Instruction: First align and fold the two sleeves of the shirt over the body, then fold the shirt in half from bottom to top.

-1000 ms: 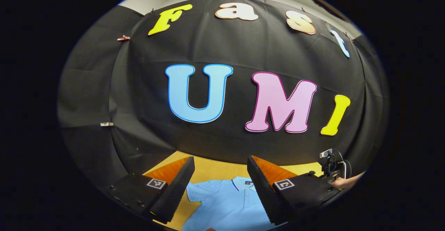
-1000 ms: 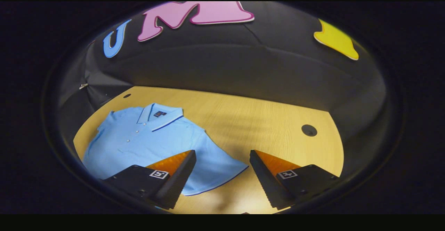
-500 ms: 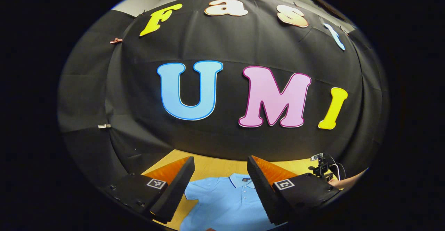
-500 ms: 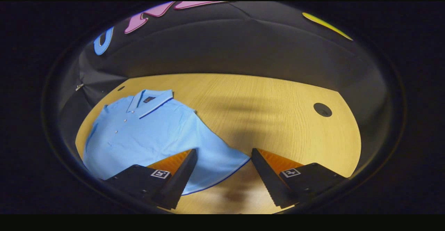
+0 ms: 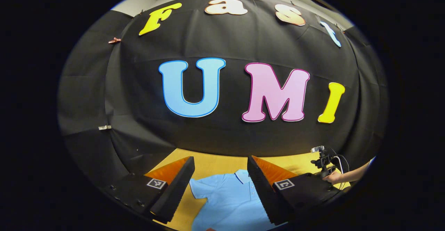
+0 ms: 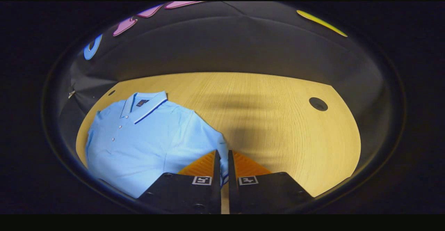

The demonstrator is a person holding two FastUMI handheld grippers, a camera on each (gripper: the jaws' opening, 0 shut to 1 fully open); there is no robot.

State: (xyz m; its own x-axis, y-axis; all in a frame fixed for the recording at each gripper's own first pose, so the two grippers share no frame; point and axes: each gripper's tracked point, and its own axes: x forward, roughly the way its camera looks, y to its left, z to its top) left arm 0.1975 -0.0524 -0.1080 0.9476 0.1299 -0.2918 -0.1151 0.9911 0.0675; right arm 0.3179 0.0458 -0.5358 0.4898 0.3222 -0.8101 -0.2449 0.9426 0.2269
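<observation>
My right gripper (image 6: 221, 156) had its two fingers pinched together on the edge of the shirt's sleeve (image 6: 213, 142). A thin bit of blue cloth showed between them. My left gripper (image 5: 219, 175) was up in the air with its fingers wide apart and nothing in them.

The shirt (image 6: 146, 133) lay flat on the table (image 6: 278, 119), toward the left side in the right gripper view. It was light blue and soft, with a collar (image 6: 144, 102) that had a dark blue stripe along its edge, and a row of little buttons (image 6: 116, 133) down the front. In the left gripper view the shirt (image 5: 226, 199) lay below and between my open fingers, with its collar pointing to the far wall.

The table was yellow wood with fine lines in it. It had a round dark hole (image 6: 318, 104) far to the right, well apart from the shirt, and a smaller one (image 6: 111, 92) near the collar. A black cloth wall (image 6: 226, 46) stood behind the table, a bit wrinkled. In the left gripper view I saw my other hand (image 5: 335, 177) off to the right, holding its tool.
</observation>
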